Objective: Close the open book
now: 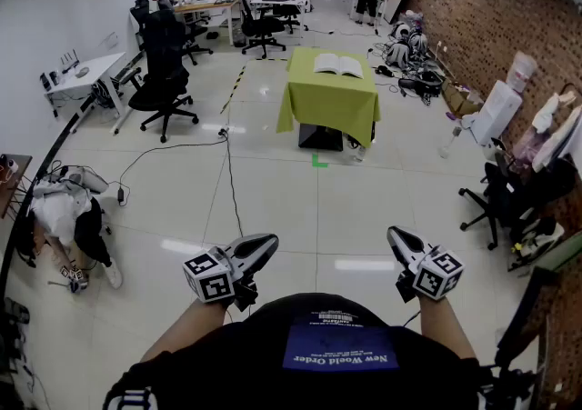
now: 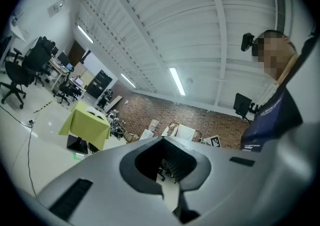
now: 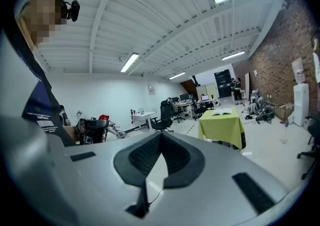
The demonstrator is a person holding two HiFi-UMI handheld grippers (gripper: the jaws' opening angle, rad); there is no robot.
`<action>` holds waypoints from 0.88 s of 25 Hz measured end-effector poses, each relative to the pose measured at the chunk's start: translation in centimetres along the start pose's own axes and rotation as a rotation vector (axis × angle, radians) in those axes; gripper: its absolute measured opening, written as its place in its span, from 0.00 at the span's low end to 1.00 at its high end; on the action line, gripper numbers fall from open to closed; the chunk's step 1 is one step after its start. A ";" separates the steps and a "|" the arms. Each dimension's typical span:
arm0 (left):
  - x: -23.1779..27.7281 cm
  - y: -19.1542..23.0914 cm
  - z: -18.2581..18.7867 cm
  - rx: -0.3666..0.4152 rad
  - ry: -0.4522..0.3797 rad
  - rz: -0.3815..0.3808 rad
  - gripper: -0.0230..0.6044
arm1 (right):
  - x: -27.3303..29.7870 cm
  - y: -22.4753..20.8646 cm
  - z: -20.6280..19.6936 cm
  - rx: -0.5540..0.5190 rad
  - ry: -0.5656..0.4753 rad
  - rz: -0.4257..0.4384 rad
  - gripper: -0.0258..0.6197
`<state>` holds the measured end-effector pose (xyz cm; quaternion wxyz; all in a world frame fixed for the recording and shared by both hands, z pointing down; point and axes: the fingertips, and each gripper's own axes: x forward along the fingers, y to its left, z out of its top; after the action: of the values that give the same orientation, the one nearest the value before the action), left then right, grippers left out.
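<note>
Left gripper and right gripper, both clenched and empty, sit low in frame; the open book lies well apart, upper centre.

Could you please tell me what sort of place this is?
Probably an open-plan office or lab workspace: desks with monitors at the far end, black swivel chairs on a glossy tiled floor, and a brick wall along one side.

The book lies on the table ahead.
</note>
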<state>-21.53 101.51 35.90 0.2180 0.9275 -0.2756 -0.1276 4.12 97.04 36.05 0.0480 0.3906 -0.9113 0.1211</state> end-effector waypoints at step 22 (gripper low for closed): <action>17.7 8.2 4.6 0.023 -0.052 0.103 0.05 | 6.1 -18.1 7.3 -0.087 -0.040 0.108 0.02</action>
<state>-12.44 83.82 33.73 0.2064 0.9109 -0.3301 -0.1369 13.03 78.83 33.47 0.0401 0.3408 -0.9362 0.0760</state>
